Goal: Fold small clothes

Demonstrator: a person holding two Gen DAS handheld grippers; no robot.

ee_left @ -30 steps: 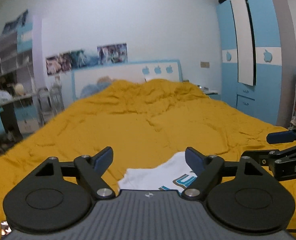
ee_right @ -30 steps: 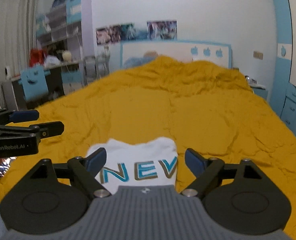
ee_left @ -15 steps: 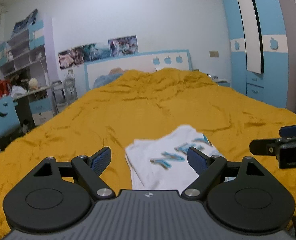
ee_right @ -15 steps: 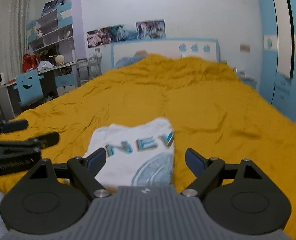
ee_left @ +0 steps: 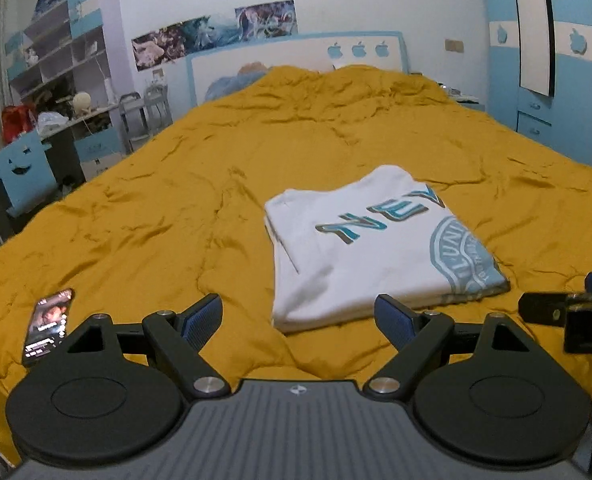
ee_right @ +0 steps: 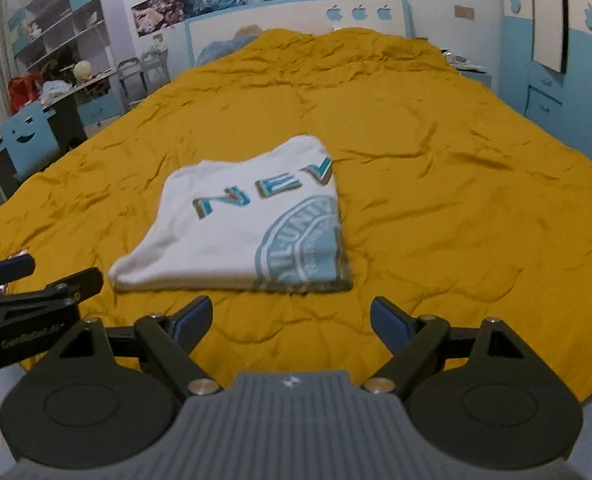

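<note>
Mustard-yellow bedding [ee_left: 336, 152] covers a wide bed that fills both views, with a blue-and-white headboard [ee_left: 296, 60] and posters at the far wall, shelves off to one side and a blue wardrobe [ee_left: 544, 60] on the other. On the rumpled cover lies a folded white T-shirt [ee_left: 360, 256] with blue lettering and a round blue emblem, a flat, neat rectangle.

From the left wrist view, the left gripper [ee_left: 298, 318] has its fingers [ee_left: 202, 316] spread wide, nothing between them; the shirt sits just ahead of the fingertips, shifted toward the right-hand finger, whose tip overlaps its near edge in the view, though contact cannot be judged. A phone [ee_left: 48, 326] with a lit screen lies on the cover beside the left-hand finger.

From the right wrist view, the right gripper [ee_right: 292, 320] is likewise spread wide and empty, held above bare bedding. The shirt lies ahead of its fingers [ee_right: 390, 324], apart from both tips and shifted toward the left-hand one.
</note>
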